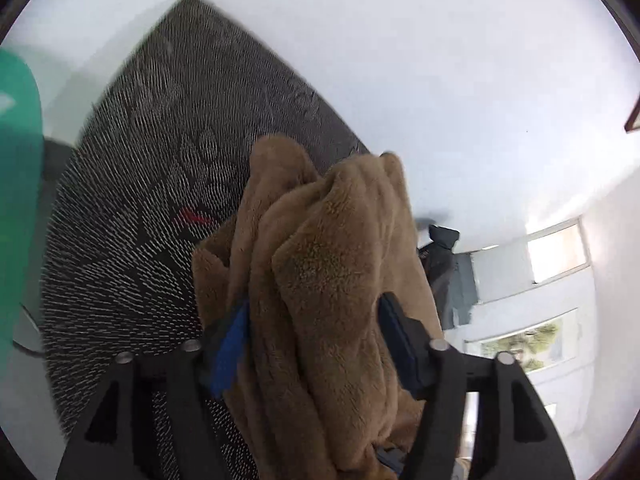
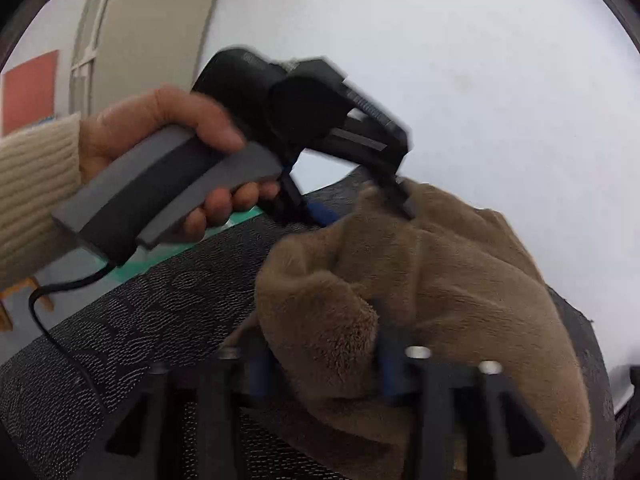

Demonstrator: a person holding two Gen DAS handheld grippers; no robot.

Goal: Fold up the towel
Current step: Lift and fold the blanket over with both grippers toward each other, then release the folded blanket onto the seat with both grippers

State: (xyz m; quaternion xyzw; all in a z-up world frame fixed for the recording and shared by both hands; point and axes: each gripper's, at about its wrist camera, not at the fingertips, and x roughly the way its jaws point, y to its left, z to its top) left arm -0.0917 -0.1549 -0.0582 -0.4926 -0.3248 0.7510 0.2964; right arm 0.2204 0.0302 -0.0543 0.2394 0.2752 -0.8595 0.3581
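Above the dark patterned mat (image 1: 132, 208), both grippers' jaws are clamped on the bunched brown towel (image 1: 320, 272).

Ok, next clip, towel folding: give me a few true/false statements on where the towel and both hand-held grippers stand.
1. The left hand-held gripper is shut on the brown towel. True.
2. The right hand-held gripper is open and holds nothing. False: it is shut on the towel.
3. The towel lies flat and fully spread. False: it is bunched up between the grippers.
4. A dark patterned mat lies beneath the towel. True.
5. The hand in the right wrist view is gloved. False: it is bare, with a cream knit sleeve.
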